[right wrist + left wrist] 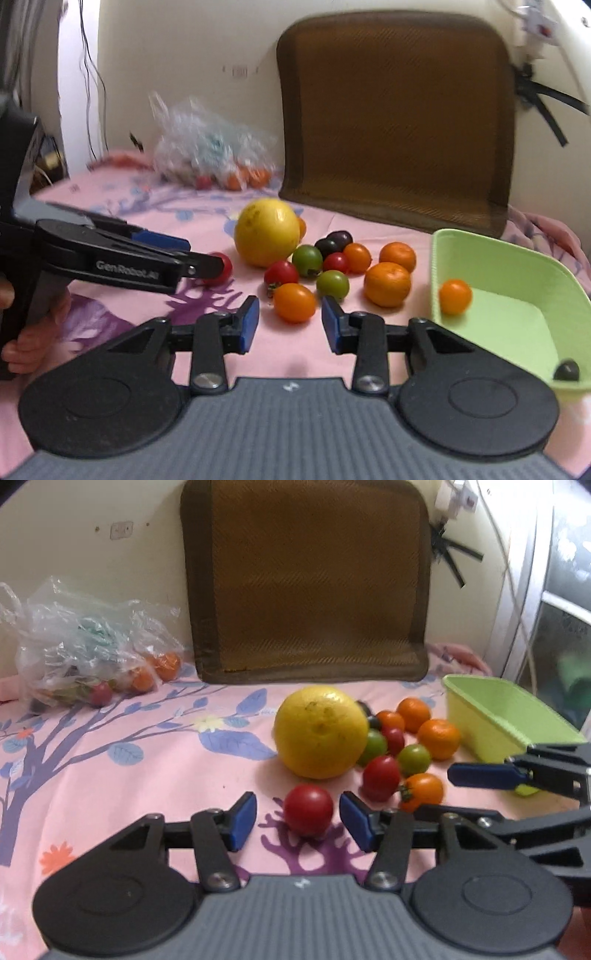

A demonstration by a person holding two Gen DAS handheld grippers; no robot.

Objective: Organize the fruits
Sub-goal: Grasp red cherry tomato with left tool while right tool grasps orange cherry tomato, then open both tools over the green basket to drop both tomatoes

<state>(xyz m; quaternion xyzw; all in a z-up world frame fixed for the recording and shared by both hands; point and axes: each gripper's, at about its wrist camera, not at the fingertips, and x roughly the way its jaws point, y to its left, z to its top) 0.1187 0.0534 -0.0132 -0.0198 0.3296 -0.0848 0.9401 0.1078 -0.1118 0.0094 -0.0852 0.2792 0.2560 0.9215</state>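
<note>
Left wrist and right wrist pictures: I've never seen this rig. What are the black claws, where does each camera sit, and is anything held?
No robot arm is here: a person holds a two-finger gripper in each hand, with a camera on each looking forward along its fingers. The left wrist view shows the left gripper open, with a red tomato lying between its blue pads, not pressed. The right wrist view shows the right gripper open, an orange tomato just ahead of it. Nothing is held. On the pink floral cloth lie a large yellow citrus, more small fruits, a plastic bag, and a green tub already holding an orange fruit.
</note>
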